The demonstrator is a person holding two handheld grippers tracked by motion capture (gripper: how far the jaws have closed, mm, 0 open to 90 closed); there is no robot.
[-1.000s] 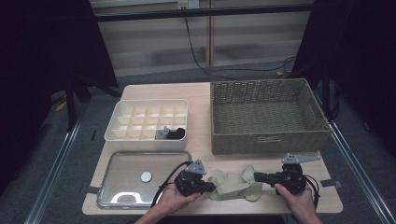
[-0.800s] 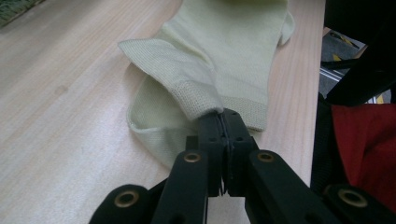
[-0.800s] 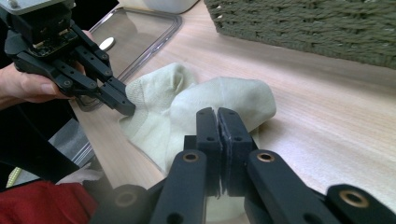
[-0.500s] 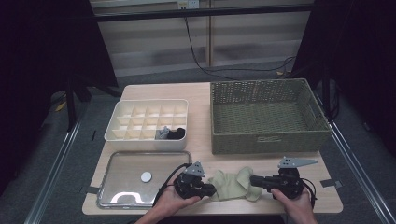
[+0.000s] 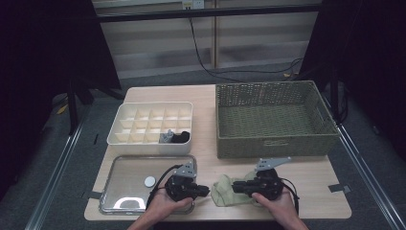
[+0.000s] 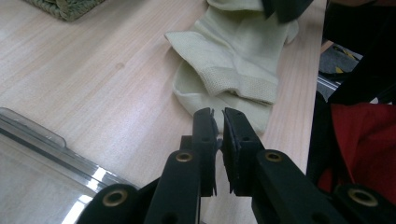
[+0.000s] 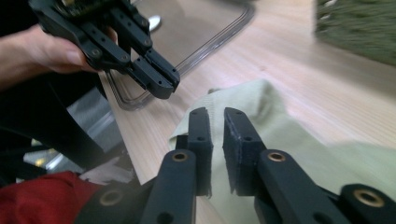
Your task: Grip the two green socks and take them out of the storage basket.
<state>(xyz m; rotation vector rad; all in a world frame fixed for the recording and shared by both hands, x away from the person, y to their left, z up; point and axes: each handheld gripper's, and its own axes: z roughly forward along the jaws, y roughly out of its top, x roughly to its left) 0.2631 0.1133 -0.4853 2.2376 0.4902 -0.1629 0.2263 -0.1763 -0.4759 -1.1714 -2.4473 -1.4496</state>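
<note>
Socks (image 5: 229, 190) beside the tray (image 5: 125, 165) now lie folded and released, my left tongs (image 5: 204, 190) and right tongs (image 5: 237, 186) having just opened narrowly, gripping nothing.

Pale green cloth sock (image 5: 225, 195) lies at table front, between both grippers. Clear lidded tray (image 5: 125, 179) sits left of it; white compartment box (image 5: 143, 127) behind the tray, woven wicker basket (image 5: 273, 139) right of the box.

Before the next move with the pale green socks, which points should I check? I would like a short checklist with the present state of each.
1. Left gripper fingers empty: ok; they have just been closing, a narrow gap is left, nothing is between them.
2. Right gripper fingers empty: ok; they have just been opening, nothing is between them, over the socks.
3. Socks apart from the tray: ok.
4. Wicker basket empty: ok.
5. Socks evenly folded: cannot tell.
</note>
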